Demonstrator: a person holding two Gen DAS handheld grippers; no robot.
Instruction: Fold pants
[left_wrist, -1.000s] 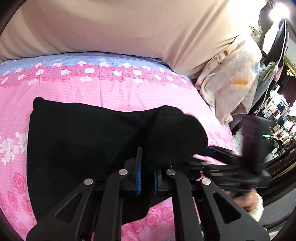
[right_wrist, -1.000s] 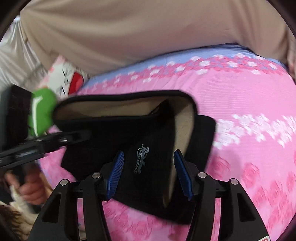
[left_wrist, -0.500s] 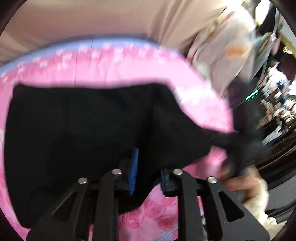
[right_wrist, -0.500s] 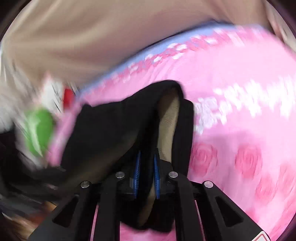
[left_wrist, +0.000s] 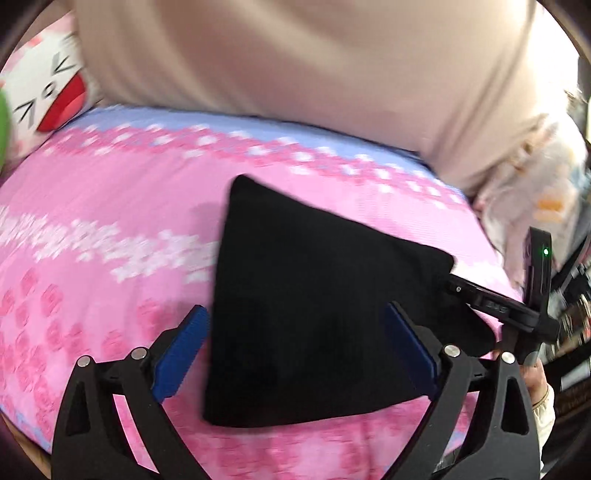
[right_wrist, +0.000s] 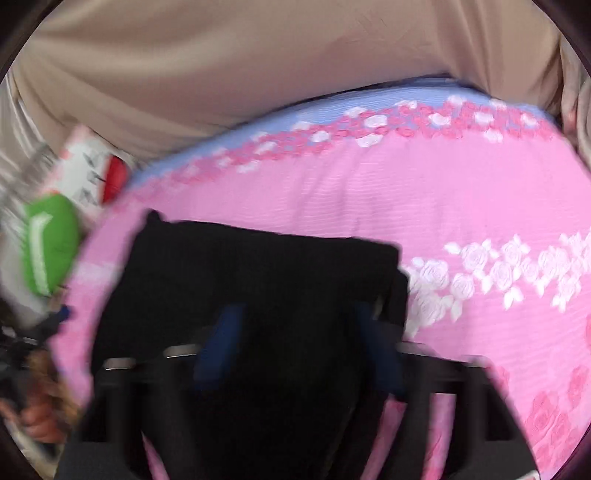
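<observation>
Two grippers over one folded pair of black pants (left_wrist: 314, 314), lying flat on the pink rose-print bedspread (left_wrist: 110, 229). Left gripper (left_wrist: 295, 354) with jaws wide apart, blue pads (left_wrist: 181, 354) on either side of the near part of the pants, nothing clamped between them. Right gripper (right_wrist: 299, 343) blurred in its own view, jaws likewise apart, blue pads straddling the dark cloth; touching the fabric or just above it, cannot tell. In the left wrist view, right gripper also seen at the far right edge, its tip against the right corner of the pants. Pants folded into a compact, roughly four-sided bundle, upper corner pointing toward the lilac border of the bedspread. Beige fabric (left_wrist: 295, 74) filling the background beyond the bed. White cartoon-cat pillow (left_wrist: 48, 85) at the left, a green cushion (right_wrist: 48, 243) beside it in the right wrist view. Pale floral cloth (left_wrist: 535, 199) heaped off the right side of the bed.
</observation>
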